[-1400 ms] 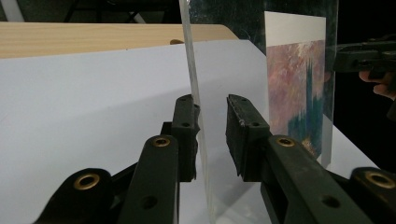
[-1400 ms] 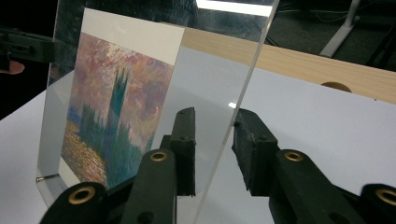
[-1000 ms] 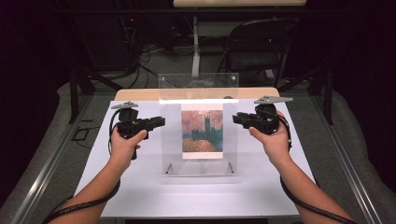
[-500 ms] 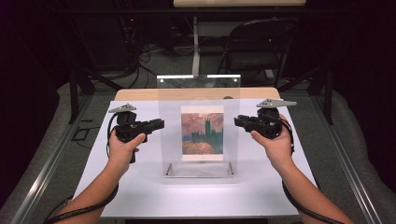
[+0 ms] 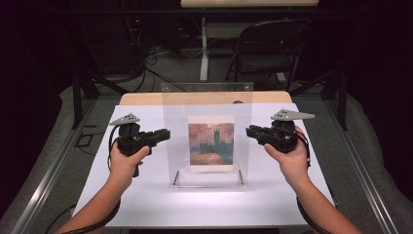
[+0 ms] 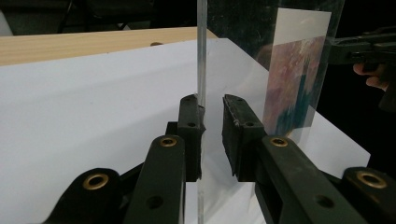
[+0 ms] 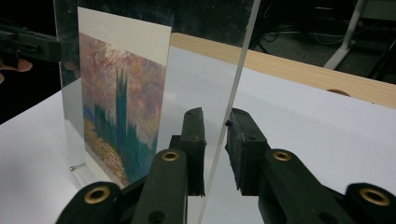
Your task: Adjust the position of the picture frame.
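High view first. Looking down on a clear panel [image 5: 207, 102] standing upright about mid-table [image 5: 146, 204], broad face toward the near edge, with a print [image 5: 211, 142] of a hazy reddish painting sitting in its middle. Resting on small metal feet [image 5: 176, 178] down at the bottom. Left hand [image 5: 124, 158] bringing the left gripper [image 5: 167, 135] level against the panel's left side, tips right at that edge. Same deal mirrored over by the right edge: right hand [image 5: 287, 158] with the right gripper [image 5: 249, 130] pointing inward at the panel's right side. Dark chair [image 5: 265, 48] well beyond the far edge.

Left gripper view next. Left gripper [image 6: 212, 112] straddling the panel [image 6: 201, 46] edge-on, one pad snug against it, the other showing a sliver of daylight. So narrowly spread around the edge, not pinching it. Print [image 6: 294, 79] seen at a slant through the plastic, right gripper [image 6: 362, 46] poking in past it. White table [image 6: 93, 102] underneath, wooden strip [image 6: 70, 44] along the far edge.

Right gripper view last. Right gripper [image 7: 215, 123] also around its edge of the panel [image 7: 240, 60], which runs tilted up between the pads. Just been closing in, panel between the jaws, close to one pad and clear of the other, so no real squeeze. Print [image 7: 121, 102] off to one side, left gripper [image 7: 28, 44] behind it, wooden strip [image 7: 289, 70] across the back.
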### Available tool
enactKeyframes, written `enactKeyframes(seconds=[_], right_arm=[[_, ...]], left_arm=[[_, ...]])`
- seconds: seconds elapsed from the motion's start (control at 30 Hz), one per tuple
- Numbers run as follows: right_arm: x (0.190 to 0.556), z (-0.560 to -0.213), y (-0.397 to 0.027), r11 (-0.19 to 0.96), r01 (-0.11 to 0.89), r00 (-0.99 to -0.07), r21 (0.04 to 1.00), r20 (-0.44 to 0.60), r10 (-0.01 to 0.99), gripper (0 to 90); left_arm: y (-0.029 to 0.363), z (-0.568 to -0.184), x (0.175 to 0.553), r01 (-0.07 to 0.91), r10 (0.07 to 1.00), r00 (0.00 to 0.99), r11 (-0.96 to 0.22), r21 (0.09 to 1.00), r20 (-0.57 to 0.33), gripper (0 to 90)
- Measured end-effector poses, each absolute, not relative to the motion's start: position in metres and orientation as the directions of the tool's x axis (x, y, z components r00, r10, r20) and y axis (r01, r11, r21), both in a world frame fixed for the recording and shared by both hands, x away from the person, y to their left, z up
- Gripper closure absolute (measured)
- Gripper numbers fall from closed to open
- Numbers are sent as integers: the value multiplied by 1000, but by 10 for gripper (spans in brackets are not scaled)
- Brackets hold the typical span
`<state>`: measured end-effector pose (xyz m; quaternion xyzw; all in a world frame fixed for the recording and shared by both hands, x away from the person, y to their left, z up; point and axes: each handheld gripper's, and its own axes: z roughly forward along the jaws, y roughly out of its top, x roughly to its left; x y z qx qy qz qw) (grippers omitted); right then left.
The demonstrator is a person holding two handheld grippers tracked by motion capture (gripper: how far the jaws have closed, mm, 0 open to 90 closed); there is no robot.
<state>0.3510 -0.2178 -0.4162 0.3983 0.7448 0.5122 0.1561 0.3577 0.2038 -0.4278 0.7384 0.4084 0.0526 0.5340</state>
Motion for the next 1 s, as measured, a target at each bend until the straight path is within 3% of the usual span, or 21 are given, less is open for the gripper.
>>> enactKeyframes(seconds=[1.0], right_arm=[[310,-422,-221,111,407,-666,907,211,715,762]], left_arm=[[206,-434,314,483,638,704,-106,869,-313,743]])
